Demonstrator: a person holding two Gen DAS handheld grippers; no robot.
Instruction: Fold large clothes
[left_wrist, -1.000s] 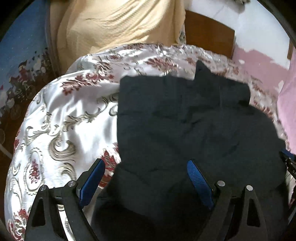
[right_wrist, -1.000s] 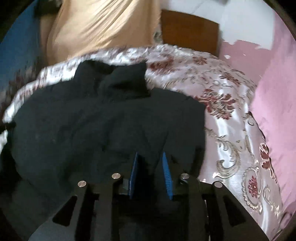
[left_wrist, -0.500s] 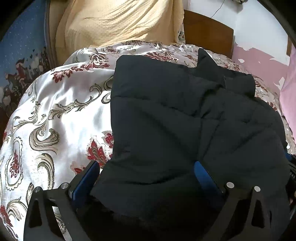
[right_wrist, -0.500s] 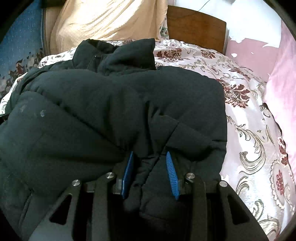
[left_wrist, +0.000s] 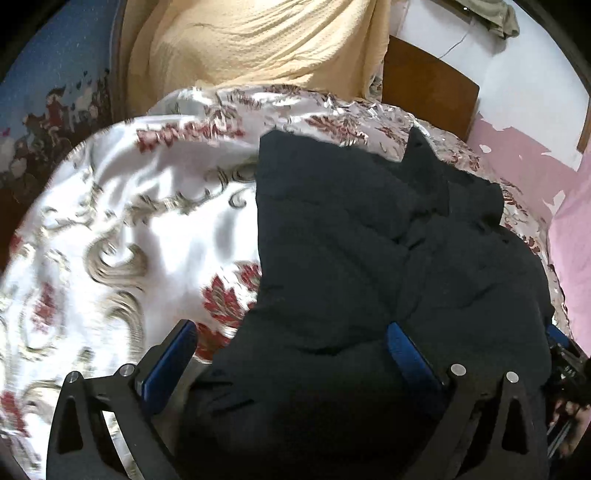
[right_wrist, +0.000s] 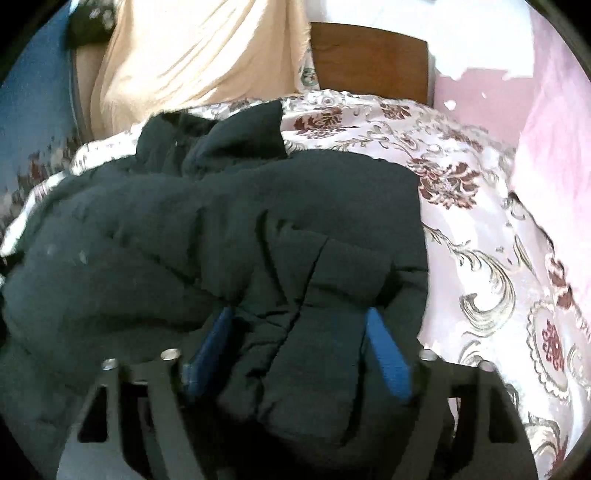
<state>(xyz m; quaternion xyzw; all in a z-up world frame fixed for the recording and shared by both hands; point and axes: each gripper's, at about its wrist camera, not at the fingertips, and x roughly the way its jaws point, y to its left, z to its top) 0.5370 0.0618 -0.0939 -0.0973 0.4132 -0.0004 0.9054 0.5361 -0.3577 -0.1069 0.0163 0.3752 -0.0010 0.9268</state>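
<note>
Black quilted jacket (left_wrist: 369, 258) lies bunched on the satin bedspread (left_wrist: 129, 229), which is white with red flowers and grey-gold scrolls. The collar end points toward the headboard edge of the bed; the body runs down to the near edge, under both grippers.

Left gripper (left_wrist: 291, 350): jaws spread as wide as they go, released. Its left blue pad (left_wrist: 168, 363) sits over bare bedspread just off the jacket's left edge. Its right blue pad (left_wrist: 408, 354) rests against the padded fabric. A fold of the jacket's lower edge lies between them, not pinched.

Right gripper (right_wrist: 299, 350): jaws opening. A thick ridge of jacket fabric sits between the blue pads (right_wrist: 388, 358). The left pad is just at the fabric and the right pad shows a slight gap, so I read no clamp; blur makes exact contact hard to call.

From the right wrist view the jacket fills the left and middle of the bed, with its right edge well short of the bed's right edge. Bare bedspread shows there, up to a pink cloth (right_wrist: 546, 140).

Behind the bed: wooden headboard (right_wrist: 369, 62), a cream-yellow textured cloth (left_wrist: 258, 40) draped at the far left corner, and a pink wall with white patches (left_wrist: 517, 155). The left wrist view is motion-blurred along the bedspread's left edge.
</note>
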